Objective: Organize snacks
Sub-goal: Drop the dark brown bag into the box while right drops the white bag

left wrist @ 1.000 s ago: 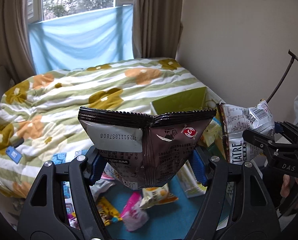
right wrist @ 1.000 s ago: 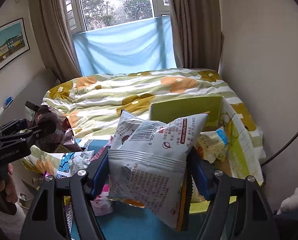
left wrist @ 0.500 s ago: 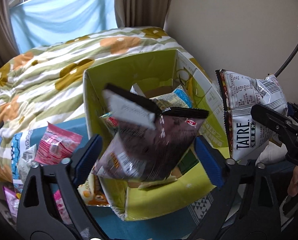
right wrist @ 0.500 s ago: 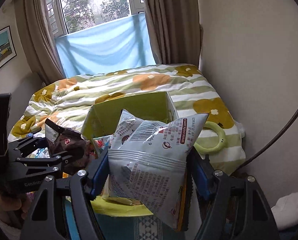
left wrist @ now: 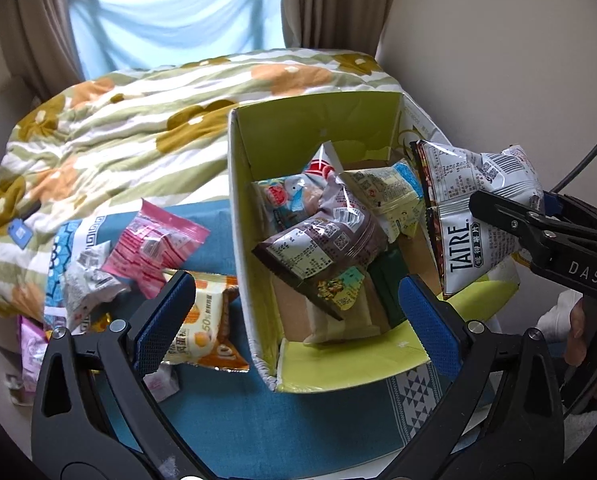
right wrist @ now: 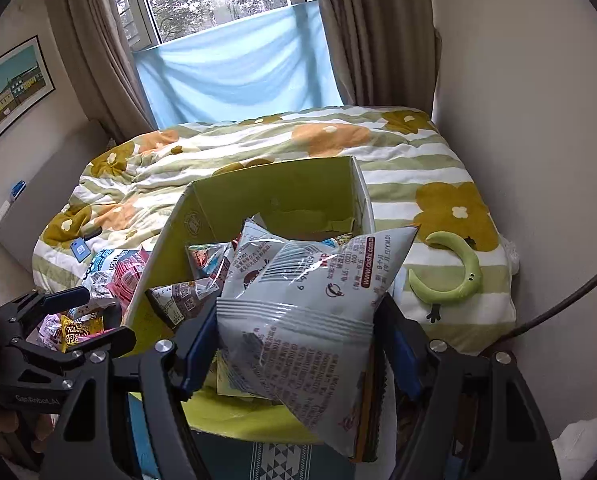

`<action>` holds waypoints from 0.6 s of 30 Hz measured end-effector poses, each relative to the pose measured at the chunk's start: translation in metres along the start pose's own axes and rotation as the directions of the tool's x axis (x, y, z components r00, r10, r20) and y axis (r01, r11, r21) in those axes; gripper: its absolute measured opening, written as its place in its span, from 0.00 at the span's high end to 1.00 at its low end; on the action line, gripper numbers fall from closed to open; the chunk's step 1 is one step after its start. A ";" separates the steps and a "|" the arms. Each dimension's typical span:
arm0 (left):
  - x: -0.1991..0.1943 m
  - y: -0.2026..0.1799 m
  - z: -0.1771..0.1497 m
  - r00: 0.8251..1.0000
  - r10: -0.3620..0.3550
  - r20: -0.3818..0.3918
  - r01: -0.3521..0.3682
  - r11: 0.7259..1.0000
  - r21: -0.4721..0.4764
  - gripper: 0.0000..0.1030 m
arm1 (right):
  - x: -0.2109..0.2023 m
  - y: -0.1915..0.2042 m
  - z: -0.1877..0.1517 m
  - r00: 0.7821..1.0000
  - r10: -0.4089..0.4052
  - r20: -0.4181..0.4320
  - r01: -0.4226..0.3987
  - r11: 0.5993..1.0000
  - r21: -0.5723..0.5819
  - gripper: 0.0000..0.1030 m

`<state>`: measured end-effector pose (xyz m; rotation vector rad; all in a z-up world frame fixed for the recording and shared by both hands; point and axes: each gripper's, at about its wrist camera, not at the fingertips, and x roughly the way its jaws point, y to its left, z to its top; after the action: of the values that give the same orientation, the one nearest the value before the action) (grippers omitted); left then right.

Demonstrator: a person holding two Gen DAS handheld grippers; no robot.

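Bedroom, floral quilt (left wrist: 138, 128) behind an open green box (left wrist: 314, 120) of snacks. Left gripper (left wrist: 294, 312) jaws gape empty. Right gripper (right wrist: 298, 344) clamps a silver chip bag (right wrist: 306, 320) over the box's near-right edge; best centred above the opening before release.

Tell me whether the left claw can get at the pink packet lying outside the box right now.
Probably yes. The left claw is open and empty, and the pink packet lies uncovered on the blue cloth, left of the box, with nothing on top of it.
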<state>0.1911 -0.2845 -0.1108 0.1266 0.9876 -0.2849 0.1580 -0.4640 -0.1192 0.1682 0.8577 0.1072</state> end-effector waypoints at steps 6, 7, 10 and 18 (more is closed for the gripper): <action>-0.001 0.001 -0.005 0.999 0.026 -0.019 -0.026 1.000 -0.004 0.02 | 0.025 0.007 -0.002 0.998 0.036 -0.042 -0.036 0.999 0.003 0.30; -0.001 0.003 -0.005 0.999 0.030 -0.023 -0.030 1.000 -0.003 0.02 | 0.028 0.006 -0.003 0.998 0.047 -0.043 -0.046 0.999 0.017 0.30; -0.002 0.008 -0.006 0.999 0.025 -0.025 -0.025 1.000 -0.016 0.02 | 0.029 0.006 -0.007 0.999 0.051 -0.017 -0.050 0.998 0.047 0.22; -0.007 0.015 -0.013 0.999 0.015 -0.028 -0.016 1.000 -0.016 0.02 | 0.021 0.011 -0.016 0.999 0.020 0.043 -0.019 0.999 -0.026 0.06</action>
<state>0.1814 -0.2655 -0.1121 0.1235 1.0164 -0.2614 0.1593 -0.4479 -0.1428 0.1546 0.8111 0.1322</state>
